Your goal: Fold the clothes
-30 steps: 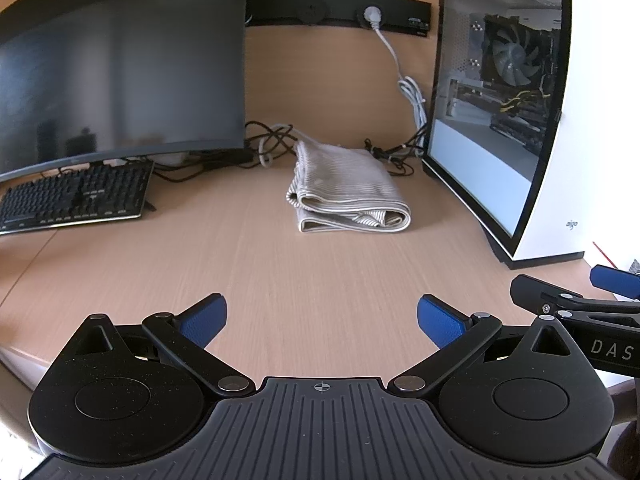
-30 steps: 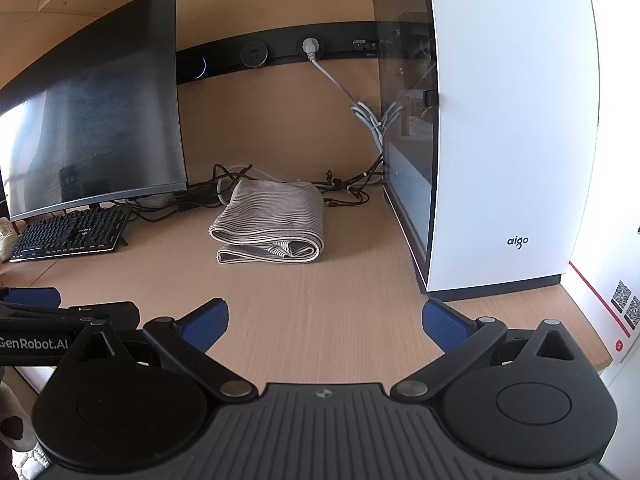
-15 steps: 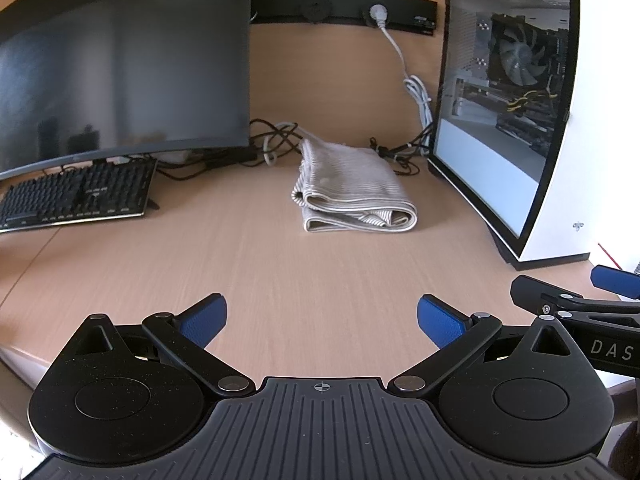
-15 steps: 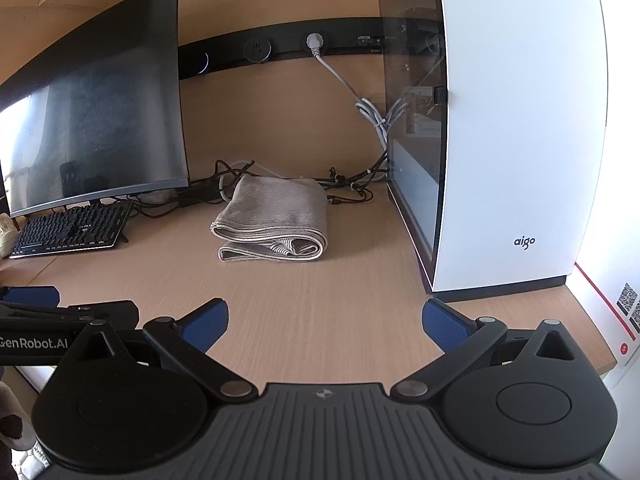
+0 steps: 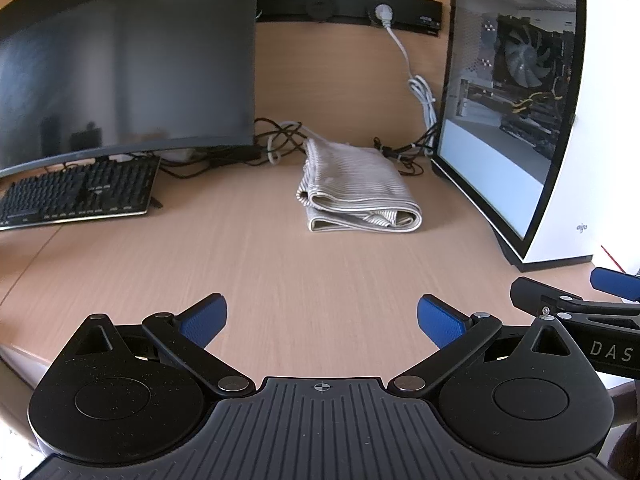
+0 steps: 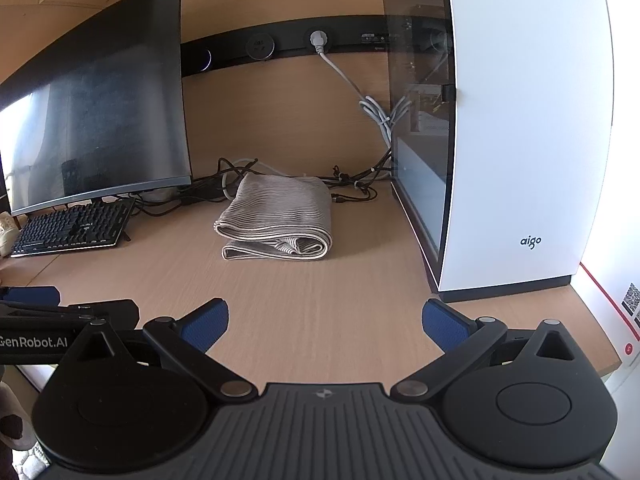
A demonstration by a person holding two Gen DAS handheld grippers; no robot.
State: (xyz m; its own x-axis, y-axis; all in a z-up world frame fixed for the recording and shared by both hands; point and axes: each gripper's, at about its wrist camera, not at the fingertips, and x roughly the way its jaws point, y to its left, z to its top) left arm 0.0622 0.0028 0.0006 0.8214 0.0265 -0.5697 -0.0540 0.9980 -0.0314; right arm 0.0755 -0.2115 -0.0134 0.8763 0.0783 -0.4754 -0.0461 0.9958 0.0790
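A grey striped garment (image 5: 356,190) (image 6: 280,218) lies folded into a small thick bundle at the back of the wooden desk (image 5: 280,272), between the monitor and the computer case. My left gripper (image 5: 322,318) hovers open over the desk's front part, well short of the bundle, with nothing between its blue pads. The right gripper (image 6: 324,320) is likewise open and empty, at about the same distance from the cloth. Each gripper shows at the edge of the other's view.
A curved dark monitor (image 5: 120,60) and black keyboard (image 5: 76,196) stand at the left. A white computer case (image 6: 520,140) with a glass side stands at the right. Tangled cables (image 6: 352,188) lie behind the garment, under a wall socket strip (image 5: 352,10).
Both views have shifted slightly: the folded garment and the case have drifted a little to the right in each. The garment itself has not moved and both grippers stay open.
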